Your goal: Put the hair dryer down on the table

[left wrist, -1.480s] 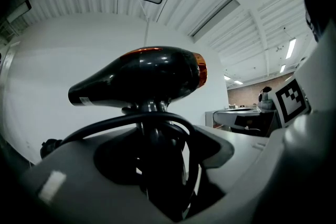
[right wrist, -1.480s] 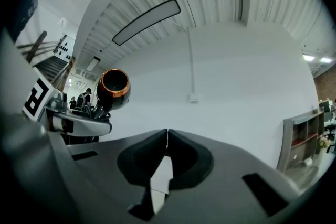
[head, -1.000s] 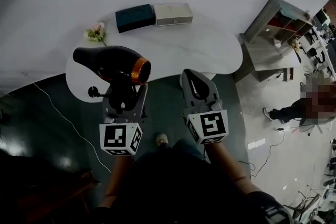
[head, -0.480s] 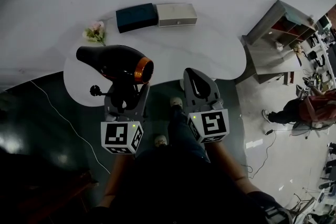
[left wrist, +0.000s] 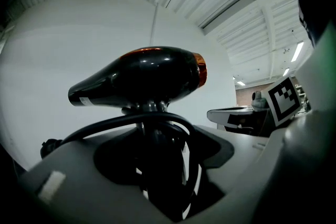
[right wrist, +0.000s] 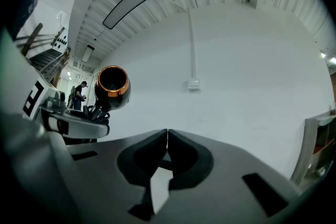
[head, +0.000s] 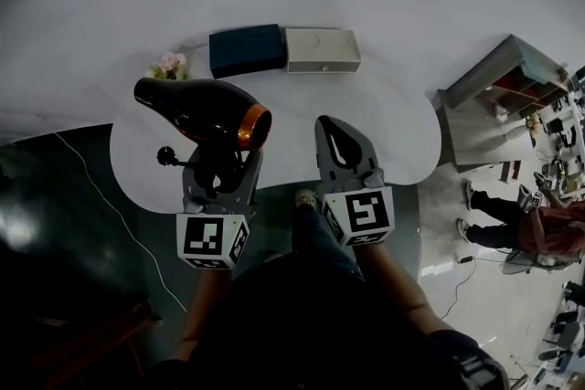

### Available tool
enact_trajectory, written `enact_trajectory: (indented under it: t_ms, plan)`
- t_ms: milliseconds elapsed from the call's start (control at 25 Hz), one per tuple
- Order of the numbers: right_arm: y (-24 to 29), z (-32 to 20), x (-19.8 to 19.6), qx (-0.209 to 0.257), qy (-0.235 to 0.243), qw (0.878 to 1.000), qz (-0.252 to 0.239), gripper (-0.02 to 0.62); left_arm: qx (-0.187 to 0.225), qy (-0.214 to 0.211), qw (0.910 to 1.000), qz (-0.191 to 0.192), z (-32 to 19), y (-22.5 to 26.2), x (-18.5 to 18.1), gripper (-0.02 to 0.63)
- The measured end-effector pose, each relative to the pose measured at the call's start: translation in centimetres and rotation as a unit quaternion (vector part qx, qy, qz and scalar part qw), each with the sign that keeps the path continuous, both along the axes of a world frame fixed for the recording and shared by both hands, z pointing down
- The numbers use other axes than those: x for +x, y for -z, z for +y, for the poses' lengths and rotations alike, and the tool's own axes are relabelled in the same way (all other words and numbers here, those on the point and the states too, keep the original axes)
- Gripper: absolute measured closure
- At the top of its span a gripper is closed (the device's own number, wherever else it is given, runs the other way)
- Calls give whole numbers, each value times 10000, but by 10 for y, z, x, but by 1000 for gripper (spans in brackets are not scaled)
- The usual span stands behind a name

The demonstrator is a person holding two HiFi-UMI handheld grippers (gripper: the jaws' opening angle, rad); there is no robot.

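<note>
A black hair dryer (head: 201, 111) with an orange ring at its rear is held upright over the left part of the white table (head: 393, 119). My left gripper (head: 219, 163) is shut on its handle, with the black cord looped around the jaws. In the left gripper view the hair dryer (left wrist: 142, 76) rises above the jaws and its nozzle points left. Its plug (head: 164, 156) hangs just left of the gripper. My right gripper (head: 340, 142) hovers over the table's near edge, shut and empty. In the right gripper view the jaws (right wrist: 167, 136) meet, and the hair dryer's rear (right wrist: 112, 85) shows at left.
A dark blue box (head: 247, 50) and a beige box (head: 322, 49) lie side by side at the table's far edge against the white wall. A small bunch of flowers (head: 168, 65) lies at the far left. A shelf unit (head: 503, 78) and a seated person (head: 539, 224) are at right.
Both grippers have moved forward over the table's near edge, the left one carrying the hair dryer. The grip on the handle is unchanged, and the right jaws stayed shut.
</note>
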State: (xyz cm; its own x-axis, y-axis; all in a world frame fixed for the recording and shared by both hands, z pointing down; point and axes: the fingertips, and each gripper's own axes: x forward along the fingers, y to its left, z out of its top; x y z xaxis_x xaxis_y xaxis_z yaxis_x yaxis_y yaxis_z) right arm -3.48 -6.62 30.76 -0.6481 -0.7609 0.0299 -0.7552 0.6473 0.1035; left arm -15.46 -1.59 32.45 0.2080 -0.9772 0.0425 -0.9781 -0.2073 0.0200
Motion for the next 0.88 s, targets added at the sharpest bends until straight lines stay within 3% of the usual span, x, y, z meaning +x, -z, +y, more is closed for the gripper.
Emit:
enact_trajectory:
  t_ms: [400, 880]
  plan:
    - [-8, -121, -13, -210, 572, 9981, 89, 583, -68, 562, 9984, 56, -101, -2, -4, 310]
    - [-29, -224, -16, -266, 1155, 9929, 41, 583, -141, 1048, 9944, 61, -190, -22, 14, 310]
